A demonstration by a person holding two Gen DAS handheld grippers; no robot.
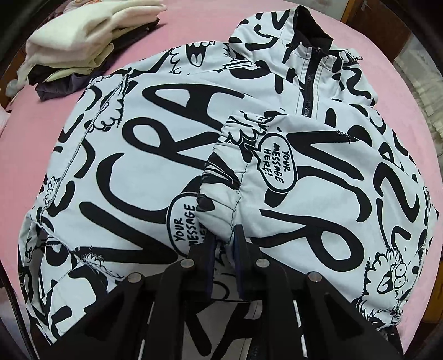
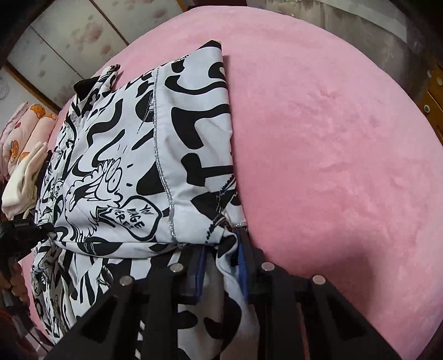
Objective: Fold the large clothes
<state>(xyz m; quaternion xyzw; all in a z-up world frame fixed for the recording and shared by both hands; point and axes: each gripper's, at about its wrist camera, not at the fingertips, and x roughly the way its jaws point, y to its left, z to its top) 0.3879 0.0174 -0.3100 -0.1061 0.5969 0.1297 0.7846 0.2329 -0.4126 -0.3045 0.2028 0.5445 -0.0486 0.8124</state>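
Note:
A white jacket [image 1: 166, 138] with black graffiti print lies on the pink bed sheet [image 1: 199, 25], zip and black collar [image 1: 315, 30] at the far end. One sleeve is folded across the front, and my left gripper [image 1: 220, 243] is shut on its gathered cuff [image 1: 218, 210]. In the right wrist view the jacket [image 2: 124, 138] shows from the side, its side folded in to a straight edge. My right gripper [image 2: 221, 249] is shut on the lower corner of the jacket, where white fabric fills the gap between the blue pads [image 2: 201, 263].
A stack of folded cream and dark clothes [image 1: 83, 47] sits at the far left of the bed. Pink bear-print bedding [image 2: 27, 124] lies beyond it. A wide stretch of bare sheet [image 2: 332, 152] spreads right of the jacket. A wooden cabinet [image 2: 432, 94] stands past the bed's edge.

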